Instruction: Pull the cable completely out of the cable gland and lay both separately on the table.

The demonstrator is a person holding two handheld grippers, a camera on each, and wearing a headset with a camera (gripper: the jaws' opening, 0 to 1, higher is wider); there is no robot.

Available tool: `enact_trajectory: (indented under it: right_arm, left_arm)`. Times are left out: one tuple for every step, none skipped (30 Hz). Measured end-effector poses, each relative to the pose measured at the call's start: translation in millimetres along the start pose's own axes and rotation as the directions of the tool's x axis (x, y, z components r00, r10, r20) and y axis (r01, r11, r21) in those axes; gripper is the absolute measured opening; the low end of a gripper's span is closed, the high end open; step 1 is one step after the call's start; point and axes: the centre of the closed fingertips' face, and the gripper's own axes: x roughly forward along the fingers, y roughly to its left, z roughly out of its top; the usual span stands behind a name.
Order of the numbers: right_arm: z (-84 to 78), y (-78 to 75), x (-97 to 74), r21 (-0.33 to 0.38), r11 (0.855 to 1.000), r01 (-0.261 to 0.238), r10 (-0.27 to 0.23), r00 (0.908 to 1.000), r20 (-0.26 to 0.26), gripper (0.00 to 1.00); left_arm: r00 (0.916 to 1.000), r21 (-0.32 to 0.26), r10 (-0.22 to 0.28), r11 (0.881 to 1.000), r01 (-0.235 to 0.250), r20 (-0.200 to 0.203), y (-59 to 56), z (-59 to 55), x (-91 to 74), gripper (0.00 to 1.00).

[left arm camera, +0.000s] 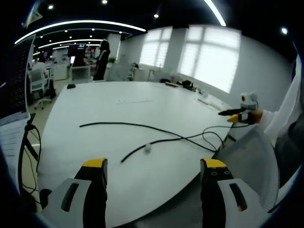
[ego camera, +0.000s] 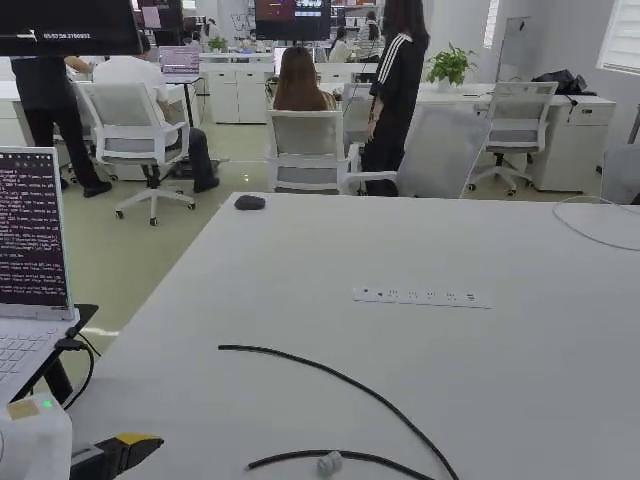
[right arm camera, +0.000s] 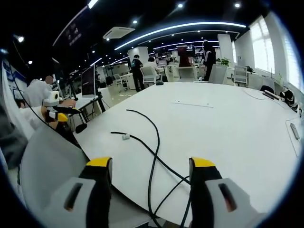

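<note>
**Head view.** A long, thin black cable (ego camera: 340,378) lies in loose curves on the wide white surface (ego camera: 450,240), towards its near edge. A small pale grey plastic cable gland (ego camera: 329,462) sits threaded on the nearer run of the cable, low in the picture. An open laptop with a dark text screen (ego camera: 30,230) stands at the left, and a flush white socket strip (ego camera: 420,297) lies further back. The yellow-tipped left claw (ego camera: 135,445) pokes in at the bottom left beside the laptop, apart from the cable. From here I cannot tell how its jaws stand.

**Left gripper view.** The left claw (left arm camera: 154,166) has its jaws spread wide with nothing between them. The cable gland (left arm camera: 147,148) lies ahead on the surface, on the cable (left arm camera: 142,127), and the tips are not touching it. The right claw (left arm camera: 232,114) hangs in the air at the right, off the surface's edge.

**Right gripper view.** The right claw (right arm camera: 151,164) is likewise spread wide and empty. The cable (right arm camera: 154,128) runs between the jaws in the picture and drops over the surface's edge, but neither jaw appears to touch it. The cable gland (right arm camera: 126,137) lies further off to the left. The left claw (right arm camera: 66,110) is beyond it.

By my reading the task has barely begun: this is the approach, with the gland still on the cable. Next, one claw should close on the gland and the other on the cable just beside it. A pull along the cable's own line should then draw it free.
</note>
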Motion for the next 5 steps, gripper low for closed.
enact_trajectory:
  right_arm:
    - [-0.3, 0.3, 0.2, -0.003, 1.0, -0.001, 0.001, 1.0, -0.002, 0.68]
    - [-0.1, 0.9, 0.6, -0.004, 1.0, -0.002, 0.002, 1.0, -0.001, 0.68]
    - [0.1, 1.5, 0.9, -0.005, 1.0, -0.005, 0.005, 1.0, -0.001, 0.68]
    - [0.6, 2.4, 1.2, -0.007, 1.0, -0.007, 0.007, 1.0, 0.0, 0.68]
    - [0.7, 2.6, 1.3, -0.009, 1.0, -0.007, 0.007, 1.0, 0.0, 0.68]
  left_arm:
    - [1.0, -0.004, 0.003, 1.0, -0.003, 0.001, 0.3, -0.2, -0.4, 0.8]
    - [1.0, -0.009, 0.006, 1.0, -0.006, 0.001, -0.5, -0.7, -1.1, 0.8]
    - [1.0, -0.011, 0.009, 1.0, -0.009, 0.002, -0.4, -1.0, -1.4, 0.8]
    - [0.9999, -0.011, 0.012, 1.0, -0.012, 0.005, -1.1, -0.9, -1.9, 0.8]
    - [0.9999, -0.01, 0.013, 1.0, -0.013, 0.008, -1.2, -0.6, -2.1, 0.8]
